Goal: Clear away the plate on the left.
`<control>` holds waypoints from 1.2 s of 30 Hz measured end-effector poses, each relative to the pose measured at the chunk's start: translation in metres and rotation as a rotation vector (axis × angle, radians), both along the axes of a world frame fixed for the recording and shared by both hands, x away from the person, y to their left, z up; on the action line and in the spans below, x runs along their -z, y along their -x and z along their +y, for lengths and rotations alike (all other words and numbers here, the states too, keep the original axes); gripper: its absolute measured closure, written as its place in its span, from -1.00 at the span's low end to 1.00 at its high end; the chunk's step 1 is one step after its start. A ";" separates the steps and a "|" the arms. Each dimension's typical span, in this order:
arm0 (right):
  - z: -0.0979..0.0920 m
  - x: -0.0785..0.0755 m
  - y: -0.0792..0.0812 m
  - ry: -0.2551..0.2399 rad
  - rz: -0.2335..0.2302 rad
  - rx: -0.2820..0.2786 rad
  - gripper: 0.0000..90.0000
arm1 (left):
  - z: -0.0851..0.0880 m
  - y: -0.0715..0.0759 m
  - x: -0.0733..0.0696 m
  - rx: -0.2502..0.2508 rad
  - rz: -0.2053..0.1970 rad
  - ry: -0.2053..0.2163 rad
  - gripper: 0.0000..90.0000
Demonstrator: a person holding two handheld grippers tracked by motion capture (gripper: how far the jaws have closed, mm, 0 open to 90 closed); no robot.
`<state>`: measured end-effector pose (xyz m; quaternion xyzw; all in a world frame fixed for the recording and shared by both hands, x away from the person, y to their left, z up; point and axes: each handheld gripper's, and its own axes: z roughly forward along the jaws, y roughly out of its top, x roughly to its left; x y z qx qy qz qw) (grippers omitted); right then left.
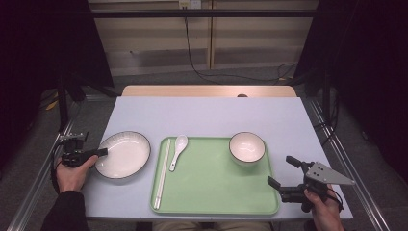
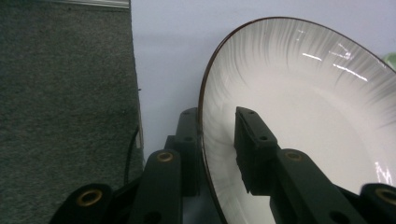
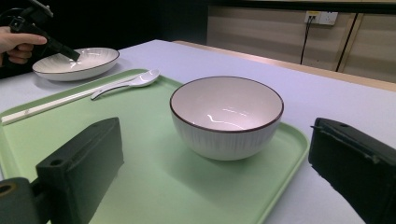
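High view: the left gripper (image 1: 100,153) pinches the near-left rim of the plate (image 1: 126,154), which rests on the table (image 1: 207,113) beside the tray (image 1: 216,187) and is not yet lifted; the right gripper (image 1: 281,172) hangs spread, its bowl (image 1: 247,147) untouched; the plate's underside is hidden.
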<state>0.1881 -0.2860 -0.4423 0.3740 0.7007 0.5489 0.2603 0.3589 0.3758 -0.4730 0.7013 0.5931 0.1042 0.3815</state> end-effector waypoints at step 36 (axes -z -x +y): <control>-0.006 0.001 0.003 -0.004 0.023 0.046 -0.94 | 0.007 -0.002 -0.014 -0.061 0.015 0.246 0.88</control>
